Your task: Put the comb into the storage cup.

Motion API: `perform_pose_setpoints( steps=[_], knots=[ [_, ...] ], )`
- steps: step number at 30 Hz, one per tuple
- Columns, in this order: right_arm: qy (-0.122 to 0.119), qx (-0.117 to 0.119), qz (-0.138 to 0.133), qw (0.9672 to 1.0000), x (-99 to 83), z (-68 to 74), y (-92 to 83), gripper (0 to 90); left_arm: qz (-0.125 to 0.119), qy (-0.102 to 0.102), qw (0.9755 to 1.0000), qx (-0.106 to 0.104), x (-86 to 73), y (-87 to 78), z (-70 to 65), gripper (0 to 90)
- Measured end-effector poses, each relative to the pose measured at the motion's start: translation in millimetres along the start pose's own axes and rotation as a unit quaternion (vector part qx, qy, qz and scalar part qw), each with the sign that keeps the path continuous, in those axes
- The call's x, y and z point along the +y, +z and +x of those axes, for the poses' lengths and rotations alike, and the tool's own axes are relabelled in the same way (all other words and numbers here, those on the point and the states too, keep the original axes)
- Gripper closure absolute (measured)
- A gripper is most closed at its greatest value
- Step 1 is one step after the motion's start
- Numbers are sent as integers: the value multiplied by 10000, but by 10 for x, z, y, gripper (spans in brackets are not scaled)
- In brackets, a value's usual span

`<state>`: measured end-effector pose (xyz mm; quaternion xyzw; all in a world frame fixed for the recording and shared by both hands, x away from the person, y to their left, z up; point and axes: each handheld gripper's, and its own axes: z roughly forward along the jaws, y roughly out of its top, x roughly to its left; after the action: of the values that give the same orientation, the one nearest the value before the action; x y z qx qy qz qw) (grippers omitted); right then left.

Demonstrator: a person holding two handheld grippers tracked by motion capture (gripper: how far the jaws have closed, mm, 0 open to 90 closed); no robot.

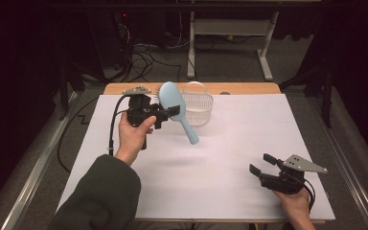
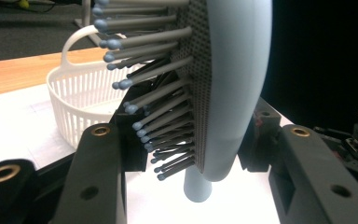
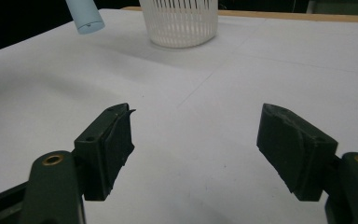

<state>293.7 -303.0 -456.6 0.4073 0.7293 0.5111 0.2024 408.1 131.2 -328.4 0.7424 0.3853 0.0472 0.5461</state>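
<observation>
White sheet (image 1: 249, 143) covers wooden table (image 1: 249, 88); cables (image 1: 143, 57) on floor behind.

Dim room, grey floor (image 1: 38, 158), cables (image 1: 143, 57), white table legs (image 1: 266, 52)

In the right gripper view the top edge cuts off the hairbrush (image 3: 85, 17) at eleven o'clock, leaving its handle tip, and crops the white basket (image 3: 179, 23) at twelve o'clock.

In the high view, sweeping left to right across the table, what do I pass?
Left gripper held up in the person's left hand → light blue hairbrush clamped in its jaws → white slatted basket → right gripper, jaws apart, low over the white table cover.
</observation>
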Motion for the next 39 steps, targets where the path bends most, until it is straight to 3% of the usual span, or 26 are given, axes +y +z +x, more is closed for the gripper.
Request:
perform_pose_setpoints(
  steps=[16, 39],
  knots=[
    [86, 21, 49, 9999, -8, -22, 13, 274, -61, -57, 9999, 78, 191, 38, 105, 535],
    [123, 46, 68, 9999, -14, -36, 24, 274, -339, -84, 9991, 250, 532, 133, 167, 536]
  ],
)
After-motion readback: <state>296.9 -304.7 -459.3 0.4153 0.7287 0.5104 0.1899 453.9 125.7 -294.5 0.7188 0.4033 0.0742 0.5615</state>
